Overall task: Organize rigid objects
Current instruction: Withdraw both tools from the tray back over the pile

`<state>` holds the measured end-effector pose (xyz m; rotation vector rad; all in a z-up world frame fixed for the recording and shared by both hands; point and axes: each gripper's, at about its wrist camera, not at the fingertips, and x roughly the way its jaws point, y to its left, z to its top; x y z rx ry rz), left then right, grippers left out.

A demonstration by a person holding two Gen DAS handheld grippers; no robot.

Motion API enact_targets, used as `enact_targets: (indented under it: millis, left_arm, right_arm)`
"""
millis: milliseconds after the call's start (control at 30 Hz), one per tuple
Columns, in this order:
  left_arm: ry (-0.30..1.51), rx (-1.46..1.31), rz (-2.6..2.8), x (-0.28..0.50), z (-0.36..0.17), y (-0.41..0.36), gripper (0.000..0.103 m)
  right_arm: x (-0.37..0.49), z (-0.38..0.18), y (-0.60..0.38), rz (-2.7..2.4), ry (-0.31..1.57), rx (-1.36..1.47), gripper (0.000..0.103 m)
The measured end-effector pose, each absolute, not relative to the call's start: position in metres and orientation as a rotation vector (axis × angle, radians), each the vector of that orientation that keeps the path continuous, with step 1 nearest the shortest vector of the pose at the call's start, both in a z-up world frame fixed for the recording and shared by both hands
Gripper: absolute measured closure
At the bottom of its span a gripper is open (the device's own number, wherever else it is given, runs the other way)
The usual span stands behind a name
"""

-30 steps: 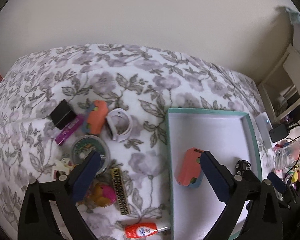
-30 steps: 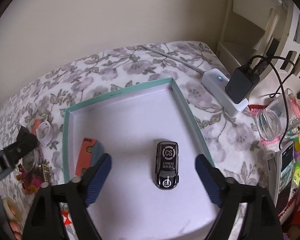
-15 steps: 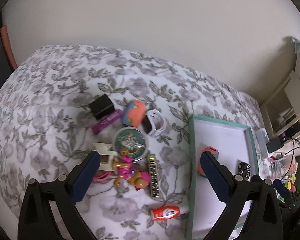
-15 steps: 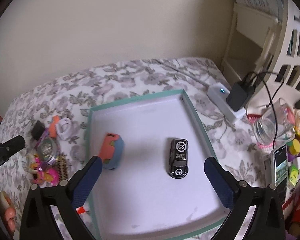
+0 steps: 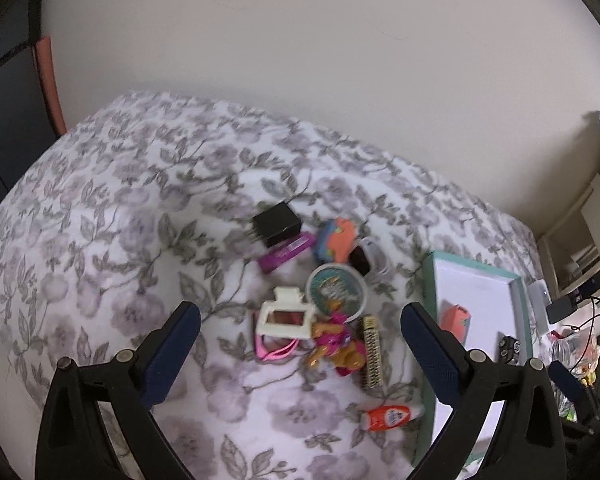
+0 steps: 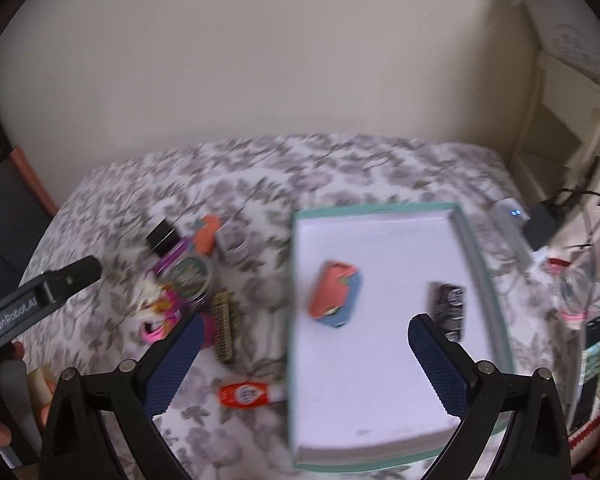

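A teal-rimmed white tray lies on the floral bed; it holds an orange-and-blue toy and a black toy car. Left of the tray is a pile: black box, purple tube, orange-blue toy, round tin, white frame, pink-gold figure, gold comb, red-white tube. My left gripper is open and empty above the pile. My right gripper is open and empty above the tray's left rim.
The floral bedspread spreads left of the pile. A white power strip with a black charger and cables lies right of the tray. A glass jar and shelving stand at the right. The wall is behind.
Both grippers have pulled back and up from the tray and stayed open. The left view has swung left over the pile; the right view now takes in the tray and the pile.
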<state>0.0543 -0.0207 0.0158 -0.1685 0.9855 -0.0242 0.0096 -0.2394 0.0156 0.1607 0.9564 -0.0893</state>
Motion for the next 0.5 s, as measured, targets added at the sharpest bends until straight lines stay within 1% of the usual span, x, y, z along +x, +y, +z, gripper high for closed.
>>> enact_targets:
  millis: [133,267,367,500]
  left_arm:
    - [1.065,-0.187,0.011,0.059,-0.001,-0.007,0.003]
    - [1.128,-0.213,0.035,0.060,-0.016,0.004,0.003]
    - [1.159,-0.233,0.063,0.062,-0.026,0.010,0.003]
    - [1.224,-0.215,0.097,0.066,-0.046,0.010,0.003]
  right_arm:
    - [0.017,-0.003,-0.223,-0.043,1.016,0.156,0.001]
    - [0.021,-0.020,-0.213,-0.003,1.068,0.159,0.006]
    - [0.023,-0.034,-0.206,0.013,1.119,0.152,0.007]
    - [0.024,-0.046,-0.199,0.033,1.156,0.130,0.017]
